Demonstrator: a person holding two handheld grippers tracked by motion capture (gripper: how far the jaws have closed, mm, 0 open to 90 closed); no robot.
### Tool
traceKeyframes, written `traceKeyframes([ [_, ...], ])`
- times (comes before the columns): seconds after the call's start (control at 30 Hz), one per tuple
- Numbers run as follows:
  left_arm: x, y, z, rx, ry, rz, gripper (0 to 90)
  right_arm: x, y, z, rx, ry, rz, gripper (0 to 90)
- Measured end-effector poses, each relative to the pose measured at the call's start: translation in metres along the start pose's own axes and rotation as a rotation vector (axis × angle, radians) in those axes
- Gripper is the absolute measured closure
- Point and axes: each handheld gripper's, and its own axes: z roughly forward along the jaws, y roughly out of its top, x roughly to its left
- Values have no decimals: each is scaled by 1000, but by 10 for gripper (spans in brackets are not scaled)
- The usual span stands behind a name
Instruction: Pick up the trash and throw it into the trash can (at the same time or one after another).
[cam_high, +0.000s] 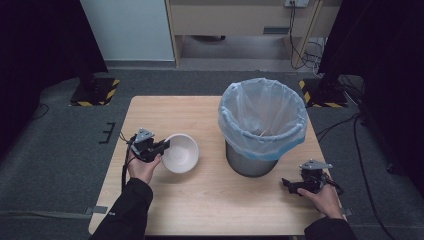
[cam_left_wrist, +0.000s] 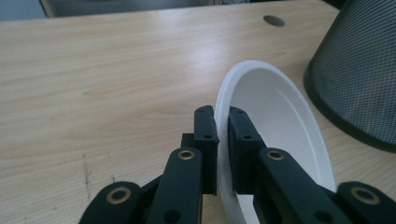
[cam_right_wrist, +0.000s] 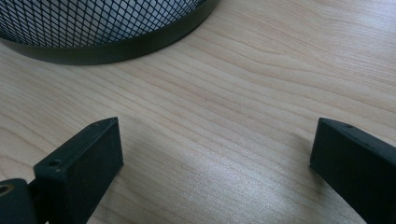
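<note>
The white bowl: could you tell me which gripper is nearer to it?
Left. The left gripper is shut on the white bowl's rim; the right gripper rests beyond the bin.

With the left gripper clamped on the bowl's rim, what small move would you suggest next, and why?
Probably carry the white bowl toward the lined bin. The left gripper pinches its rim, the bowl is tilted, and the bin stands open beside it.

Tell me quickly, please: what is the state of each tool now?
Left tool: closed on the rim of the white bowl.
Right tool: open, holding nothing, above the table near the mesh bin.
</note>
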Motion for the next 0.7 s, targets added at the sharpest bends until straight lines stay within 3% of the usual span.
traceKeyframes([
  [0.7,-30,41,-47,-234,-95,32,833,0,0,0,0,4,-4,26],
])
